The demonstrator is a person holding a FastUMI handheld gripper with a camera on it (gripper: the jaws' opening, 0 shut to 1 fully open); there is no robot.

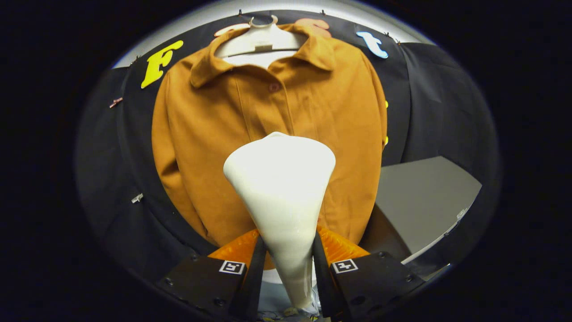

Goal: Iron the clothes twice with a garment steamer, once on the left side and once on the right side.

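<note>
Gripper (286, 255) at bottom centre, 2 fingers clamped on white steamer (281, 188) handle, head aimed at brown shirt (268, 134) on hanger (261, 38), centre frame, near placket, ready for stroke.

The gripper (286, 261) is seen from behind, and it points forward and a little upward, toward 12 o'clock. Its two fingers rise from the 6 o'clock side, one at about 7 o'clock and the other at about 5 o'clock. They lean a little toward each other. The jaws are closed on the narrow handle of the garment steamer (281, 197), and both fingers (257, 268) press on its sides. Each finger carries a small square marker on its flat upper face. The wide head of the steamer stands beyond the fingertips.
</note>
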